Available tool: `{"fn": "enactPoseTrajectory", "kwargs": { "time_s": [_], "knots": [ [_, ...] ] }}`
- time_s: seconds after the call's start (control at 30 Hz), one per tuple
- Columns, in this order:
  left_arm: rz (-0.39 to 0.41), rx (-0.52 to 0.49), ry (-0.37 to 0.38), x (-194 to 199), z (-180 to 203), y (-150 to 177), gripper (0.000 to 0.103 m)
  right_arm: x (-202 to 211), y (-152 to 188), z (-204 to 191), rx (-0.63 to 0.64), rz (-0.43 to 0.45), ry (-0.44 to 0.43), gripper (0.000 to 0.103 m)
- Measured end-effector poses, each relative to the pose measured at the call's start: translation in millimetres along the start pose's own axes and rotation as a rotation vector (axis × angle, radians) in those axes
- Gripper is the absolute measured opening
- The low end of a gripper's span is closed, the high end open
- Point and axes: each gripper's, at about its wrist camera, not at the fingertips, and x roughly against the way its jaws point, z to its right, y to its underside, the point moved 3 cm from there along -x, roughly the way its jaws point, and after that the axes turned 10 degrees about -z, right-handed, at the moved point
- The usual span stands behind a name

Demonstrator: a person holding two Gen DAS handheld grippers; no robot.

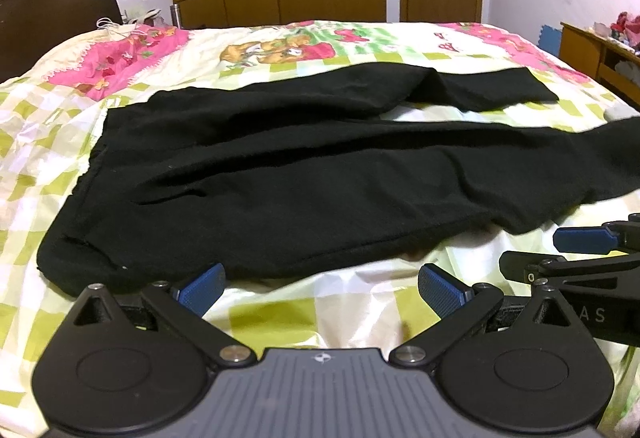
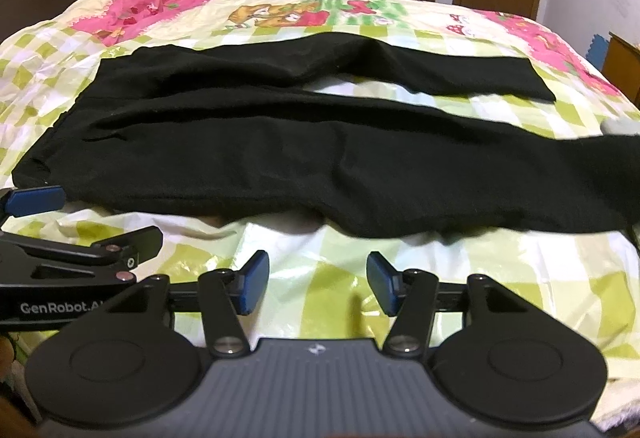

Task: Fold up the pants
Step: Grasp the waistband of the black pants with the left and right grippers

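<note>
1. Black pants (image 1: 304, 173) lie spread flat on the bed (image 1: 320, 310), over a checked, cartoon-print cover. Waistband is off to the left of both sets of jaws, legs run to the right. The far leg (image 2: 460, 77) splays away from the near leg (image 2: 440, 181), with a strip of cover showing between them.
2. Left gripper (image 1: 322, 290): jaws wide apart, nothing between them. The near edge of the pants sits just ahead of the pads; left pad close to the cloth near the waist end, contact not confirmed.
3. Right gripper (image 2: 318, 288): jaws parted, empty, only bed cover between them. The near leg's edge is a little ahead of the tips.
4. Judged step: pre-grasp, no fold made yet.
5. Next move calls for: both jaws forward onto the near edge, pinch a single edge of cloth without catching the cover, then carry the near leg over onto the far leg.
6. Risk: the slack cover bunching into the pinch.
</note>
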Motion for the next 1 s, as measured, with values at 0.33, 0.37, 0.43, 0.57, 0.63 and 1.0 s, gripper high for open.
{"fn": "enactPoseTrajectory", "kwargs": {
  "time_s": [0.33,0.37,0.43,0.57,0.63,1.0],
  "knots": [
    [-0.012,0.029,-0.011,-5,-23,-8,0.103,-6,-22,-22,0.059,0.015,-0.011,0.054],
    [-0.011,0.028,-0.012,-5,-24,-9,0.103,-7,-23,-23,0.063,0.013,-0.013,0.054],
    [-0.011,0.026,-0.016,-6,-28,-11,0.103,-8,-26,-26,0.070,0.010,-0.018,0.054],
    [-0.023,0.021,-0.014,-5,-40,-14,0.103,-11,-33,-35,0.094,0.011,-0.031,0.054],
    [-0.027,0.018,-0.017,-3,-51,-17,0.103,-12,-39,-43,0.113,0.015,-0.052,0.053],
    [-0.047,0.074,-0.219,-17,-177,-12,0.103,-36,-62,-136,0.394,0.022,-0.182,0.053]
  ]
}}
